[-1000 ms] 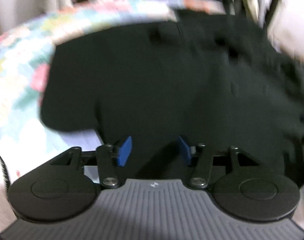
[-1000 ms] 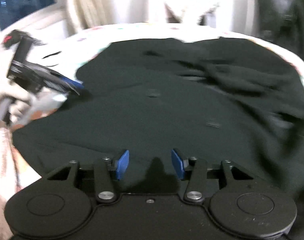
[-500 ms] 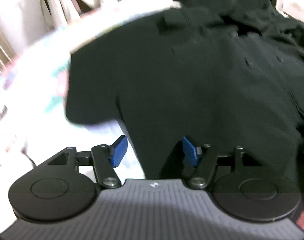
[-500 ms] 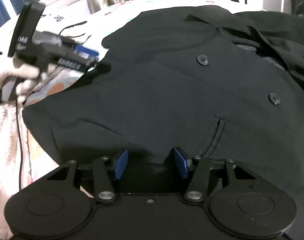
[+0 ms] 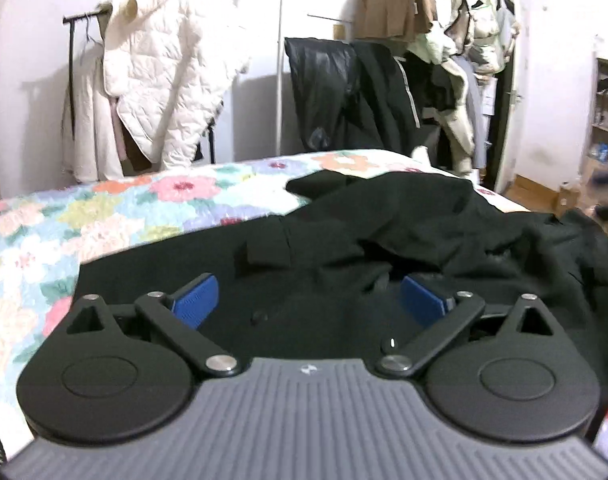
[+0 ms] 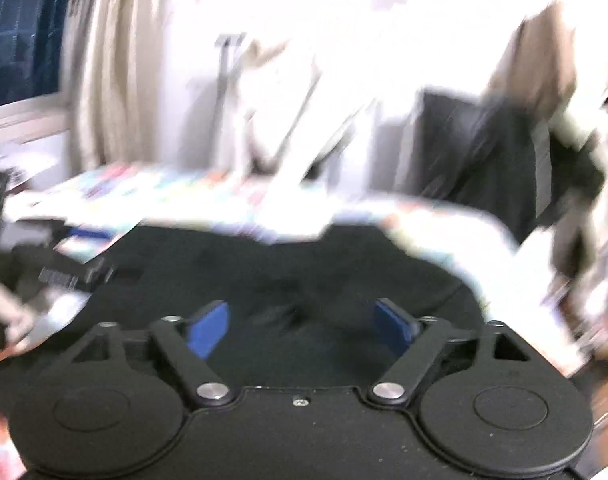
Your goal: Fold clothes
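Note:
A black buttoned garment (image 5: 363,240) lies spread and partly rumpled on a floral quilt (image 5: 104,216). My left gripper (image 5: 307,304) hovers low over its near part, jaws wide open, nothing between the blue pads (image 5: 194,300). In the blurred right wrist view the same black garment (image 6: 288,272) fills the middle. My right gripper (image 6: 302,326) is open above it with nothing held. The left gripper (image 6: 64,276) and a hand show at that view's left edge, over the garment's left side.
Behind the bed, a white quilted coat (image 5: 164,84) and dark jackets (image 5: 343,92) hang on racks against the wall. A curtain (image 6: 104,64) and a dark window (image 6: 20,32) stand at the left. Shelving (image 5: 607,104) and floor lie to the right.
Both cameras have tilted up from looking down on the garment to a low, level view across the bed. Both grippers' jaws stand wider open than before. The right view is now motion-blurred.

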Demonstrator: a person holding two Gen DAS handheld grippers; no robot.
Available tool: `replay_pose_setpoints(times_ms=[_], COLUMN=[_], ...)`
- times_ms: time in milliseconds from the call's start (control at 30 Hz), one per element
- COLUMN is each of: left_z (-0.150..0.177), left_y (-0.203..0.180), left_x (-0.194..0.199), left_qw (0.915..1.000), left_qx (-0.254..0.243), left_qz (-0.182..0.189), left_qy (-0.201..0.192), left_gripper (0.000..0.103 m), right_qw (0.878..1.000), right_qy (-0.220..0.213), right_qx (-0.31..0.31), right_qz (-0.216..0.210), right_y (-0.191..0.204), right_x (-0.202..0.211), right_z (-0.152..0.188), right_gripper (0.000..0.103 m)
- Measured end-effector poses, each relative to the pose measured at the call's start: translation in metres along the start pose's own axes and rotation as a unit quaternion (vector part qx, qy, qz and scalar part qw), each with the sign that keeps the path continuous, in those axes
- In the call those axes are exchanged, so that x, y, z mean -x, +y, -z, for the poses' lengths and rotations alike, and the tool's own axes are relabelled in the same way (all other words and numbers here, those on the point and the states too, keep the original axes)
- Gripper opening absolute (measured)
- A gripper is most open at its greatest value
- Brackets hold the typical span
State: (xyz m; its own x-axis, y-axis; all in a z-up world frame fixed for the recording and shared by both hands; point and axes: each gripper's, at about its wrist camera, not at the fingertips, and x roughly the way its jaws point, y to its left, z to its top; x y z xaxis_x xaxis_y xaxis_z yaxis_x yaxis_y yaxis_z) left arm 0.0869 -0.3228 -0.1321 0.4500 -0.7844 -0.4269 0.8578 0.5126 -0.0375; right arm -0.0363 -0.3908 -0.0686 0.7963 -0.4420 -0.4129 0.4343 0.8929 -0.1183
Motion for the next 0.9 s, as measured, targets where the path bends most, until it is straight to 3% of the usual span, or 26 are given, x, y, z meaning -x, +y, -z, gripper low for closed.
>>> replay_pose_setpoints(times_ms=[100, 200, 233, 300, 333, 400, 433, 533, 700, 900], left_z=[-0.017, -0.026, -0.026, -0.017, -0.013, -0.004, 0.0, 0.005, 0.007, 0.017], left_y=[-0.017, -0.026, -0.027, -0.021, -0.018, -0.012, -0.01, -0.002, 0.006, 0.016], left_x=[-0.025, -0.048, -0.056, -0.073, -0.081, -0.098, -0.106, -0.105, -0.103, -0.113], left_qw=[0.9999, 0.9989, 0.9979, 0.9951, 0.993, 0.9877, 0.9852, 0.9888, 0.9959, 0.9979], left_qx=[-0.008, 0.014, 0.027, 0.062, 0.08, 0.116, 0.129, 0.105, 0.049, 0.055], left_qz=[0.001, 0.013, 0.016, 0.017, 0.018, 0.019, 0.019, 0.022, 0.016, 0.011], left_qy=[0.008, 0.043, 0.057, 0.075, 0.085, 0.103, 0.111, 0.104, 0.075, 0.034], left_gripper=[0.1, 0.1, 0.1, 0.1, 0.1, 0.098, 0.098, 0.097, 0.097, 0.097], right_qw=[0.998, 0.994, 0.991, 0.982, 0.981, 0.982, 0.982, 0.976, 0.957, 0.928], right_qy=[-0.022, 0.014, 0.044, 0.103, 0.126, 0.162, 0.171, 0.193, 0.207, 0.248], right_qx=[0.03, 0.085, 0.108, 0.138, 0.133, 0.095, 0.081, 0.096, 0.204, 0.277], right_qz=[0.045, 0.068, 0.072, 0.074, 0.07, 0.034, 0.02, 0.007, 0.007, 0.016], right_y=[-0.014, -0.029, -0.035, -0.049, -0.058, -0.077, -0.077, -0.069, -0.039, -0.027], right_x=[-0.001, -0.031, -0.045, -0.072, -0.082, -0.102, -0.115, -0.15, -0.181, -0.213], right_z=[-0.024, -0.032, -0.028, -0.019, -0.015, -0.007, -0.005, 0.014, 0.041, 0.066], right_gripper=[0.092, 0.09, 0.088, 0.062, 0.057, 0.033, 0.03, 0.03, 0.039, 0.049])
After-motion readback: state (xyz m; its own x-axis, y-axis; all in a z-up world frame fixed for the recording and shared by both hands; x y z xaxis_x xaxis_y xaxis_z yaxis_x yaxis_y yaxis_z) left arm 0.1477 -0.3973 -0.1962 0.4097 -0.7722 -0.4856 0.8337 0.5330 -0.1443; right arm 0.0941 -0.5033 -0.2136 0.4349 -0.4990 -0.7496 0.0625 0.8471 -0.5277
